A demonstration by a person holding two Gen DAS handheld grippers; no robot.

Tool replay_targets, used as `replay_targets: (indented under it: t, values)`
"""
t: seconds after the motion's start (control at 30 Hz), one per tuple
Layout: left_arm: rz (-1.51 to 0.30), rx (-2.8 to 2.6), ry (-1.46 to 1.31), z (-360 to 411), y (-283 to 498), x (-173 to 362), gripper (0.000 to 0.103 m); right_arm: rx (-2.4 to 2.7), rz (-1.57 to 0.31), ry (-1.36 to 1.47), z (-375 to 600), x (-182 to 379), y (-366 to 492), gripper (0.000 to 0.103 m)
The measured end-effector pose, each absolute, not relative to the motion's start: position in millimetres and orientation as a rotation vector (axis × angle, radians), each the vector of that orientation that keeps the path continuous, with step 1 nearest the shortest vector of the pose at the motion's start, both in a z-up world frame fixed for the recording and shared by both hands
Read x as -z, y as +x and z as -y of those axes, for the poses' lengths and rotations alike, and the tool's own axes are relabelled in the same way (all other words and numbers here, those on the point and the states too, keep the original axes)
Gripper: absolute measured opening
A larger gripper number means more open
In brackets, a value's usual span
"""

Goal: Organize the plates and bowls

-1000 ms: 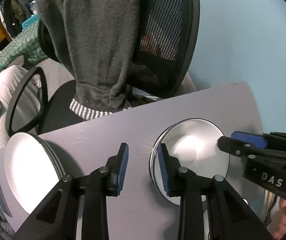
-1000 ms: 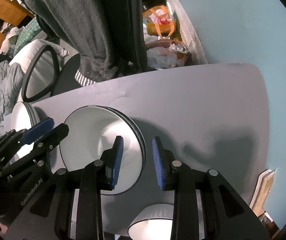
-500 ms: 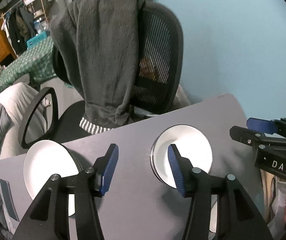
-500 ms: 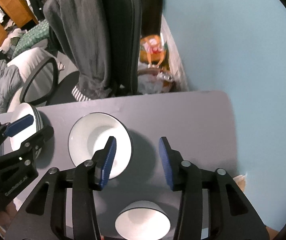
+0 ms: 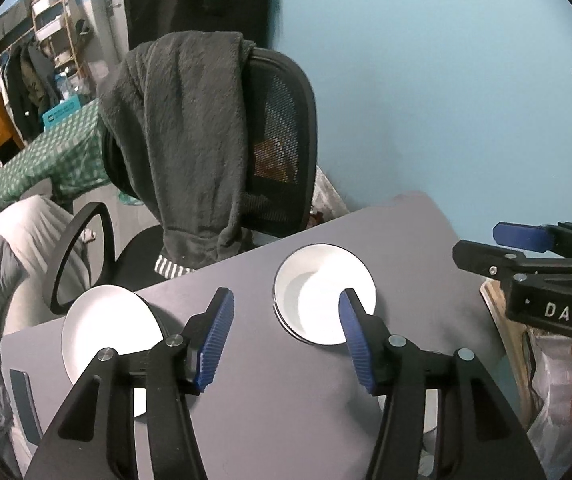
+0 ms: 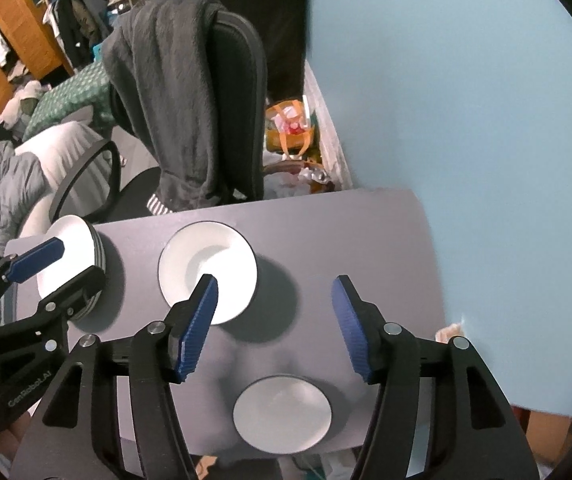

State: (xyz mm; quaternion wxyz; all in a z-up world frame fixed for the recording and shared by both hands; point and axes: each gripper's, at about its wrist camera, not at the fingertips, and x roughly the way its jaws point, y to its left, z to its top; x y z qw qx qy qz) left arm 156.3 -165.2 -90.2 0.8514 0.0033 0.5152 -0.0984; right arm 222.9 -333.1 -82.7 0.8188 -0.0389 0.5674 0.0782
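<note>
A stack of white, dark-rimmed plates (image 5: 320,294) (image 6: 210,266) sits mid-table. A taller stack of white plates (image 5: 104,328) (image 6: 72,258) sits at the left end. A white bowl (image 6: 282,416) stands near the front edge. My left gripper (image 5: 286,340) is open and empty, held high above the table between the two stacks. My right gripper (image 6: 272,324) is open and empty, held high above the table between the middle stack and the bowl. Each gripper shows in the other's view, the right one (image 5: 526,248) and the left one (image 6: 42,268).
The grey table (image 6: 346,240) ends near a light blue wall (image 6: 466,120) on the right. A black mesh office chair (image 5: 278,140) draped with a dark grey garment (image 5: 182,140) stands behind the table. Bedding and clutter lie to the left.
Both grippers have risen well above the table and opened wider. The plates and bowl look smaller and have not moved.
</note>
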Motion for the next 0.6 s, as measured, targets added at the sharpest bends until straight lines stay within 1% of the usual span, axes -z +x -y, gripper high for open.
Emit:
replay_targets:
  t: [0.03,0.07,0.13,0.5,0.57,0.6]
  values:
    - [-1.087,0.213,0.009,166.1,154.6,89.6,0.062,-0.162,-1.206,-0.08,333.6,80.7,220.2,0.06]
    - [-1.086,0.219,0.008,166.5,152.8,88.3,0.07,-0.155,-1.201,-0.073,336.0,78.4,216.2,0.06]
    - [-1.065,0.226,0.004,166.7,147.9,84.7,0.07,-0.148,-1.196,-0.062,338.6,74.6,211.0,0.063]
    - [-1.072,0.29,-0.008,171.2,127.6,80.6,0.071,-0.078,-1.19,-0.01,364.2,67.7,181.4,0.063]
    - [-1.078,0.302,0.0,172.9,124.0,81.5,0.076,-0.061,-1.192,0.004,370.8,67.1,174.2,0.064]
    - [-1.08,0.307,0.005,173.7,122.7,82.0,0.077,-0.053,-1.195,0.015,373.8,67.7,171.3,0.065]
